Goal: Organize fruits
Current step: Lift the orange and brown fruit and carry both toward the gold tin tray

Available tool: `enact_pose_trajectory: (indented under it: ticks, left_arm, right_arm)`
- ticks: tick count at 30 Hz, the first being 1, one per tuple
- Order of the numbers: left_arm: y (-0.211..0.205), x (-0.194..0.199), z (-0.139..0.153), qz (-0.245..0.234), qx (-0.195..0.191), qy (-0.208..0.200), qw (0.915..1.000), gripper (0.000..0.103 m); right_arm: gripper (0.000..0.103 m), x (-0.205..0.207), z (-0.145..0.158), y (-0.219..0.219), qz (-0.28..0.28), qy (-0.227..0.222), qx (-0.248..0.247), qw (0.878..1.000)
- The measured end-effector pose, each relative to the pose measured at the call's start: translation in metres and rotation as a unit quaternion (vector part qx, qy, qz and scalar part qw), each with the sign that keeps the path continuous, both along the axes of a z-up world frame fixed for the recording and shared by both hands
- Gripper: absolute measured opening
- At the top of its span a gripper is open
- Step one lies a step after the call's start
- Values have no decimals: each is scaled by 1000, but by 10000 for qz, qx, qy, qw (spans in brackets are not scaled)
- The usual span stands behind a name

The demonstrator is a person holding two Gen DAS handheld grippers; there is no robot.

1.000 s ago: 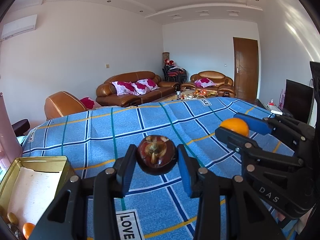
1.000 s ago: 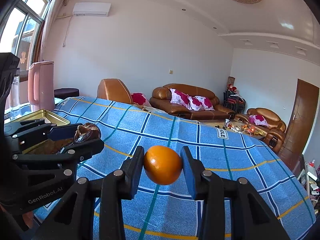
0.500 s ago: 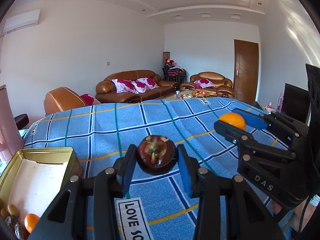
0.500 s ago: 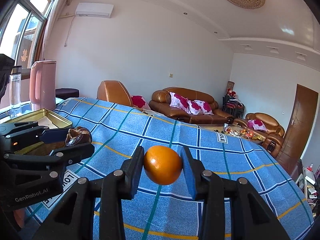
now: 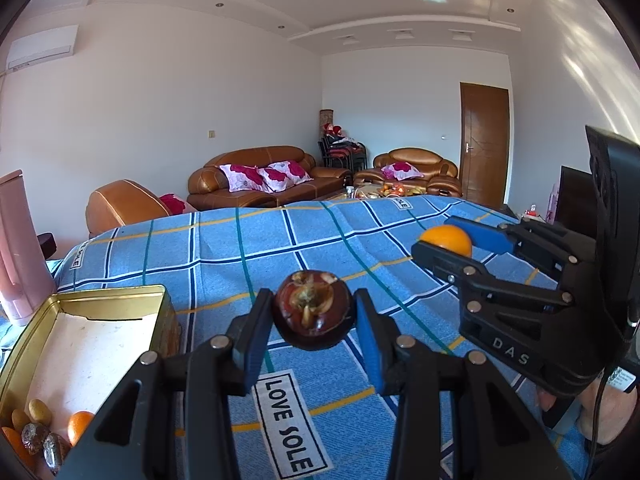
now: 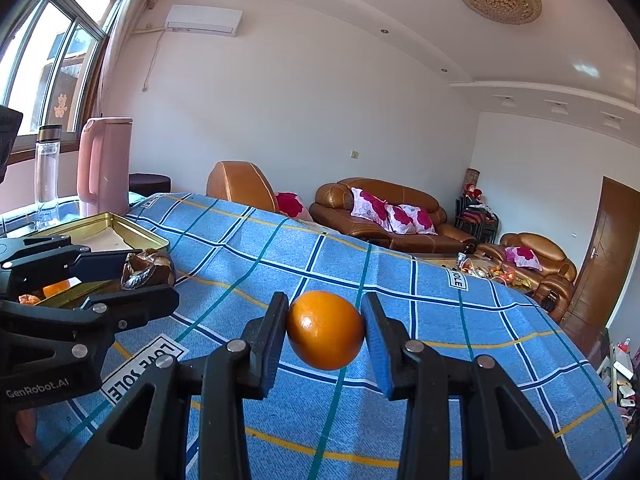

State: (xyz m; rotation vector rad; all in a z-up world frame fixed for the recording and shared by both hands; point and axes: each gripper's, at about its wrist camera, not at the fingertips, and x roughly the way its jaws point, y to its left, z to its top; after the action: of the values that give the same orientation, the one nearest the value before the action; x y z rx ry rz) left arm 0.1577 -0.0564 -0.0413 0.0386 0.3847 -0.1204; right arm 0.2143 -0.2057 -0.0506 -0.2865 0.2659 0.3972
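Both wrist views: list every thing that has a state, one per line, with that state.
left gripper: shut on the mangosteen, held above the cloth.
mangosteen: gripped between the fingers, off the table.
right gripper: shut on the orange.
orange: gripped, off the table.
gold tin: open, lidless, fruit at its near end.
door: closed.

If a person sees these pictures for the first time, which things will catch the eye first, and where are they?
First, the two fruits held above the blue checked cloth: a dark brown fruit clamped in the left gripper, and a bright orange in the right gripper. Next, the gold tin at the left, with a few fruits in its near corner.
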Motion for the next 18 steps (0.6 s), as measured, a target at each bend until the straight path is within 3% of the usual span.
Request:
enact_pose_trajectory:
  ticks: [18]
  left_arm:
    - [28,-40,2,74,30,-80,9999,42]
  right_arm:
    - [40,-40,-1,30,355,229,247,9988]
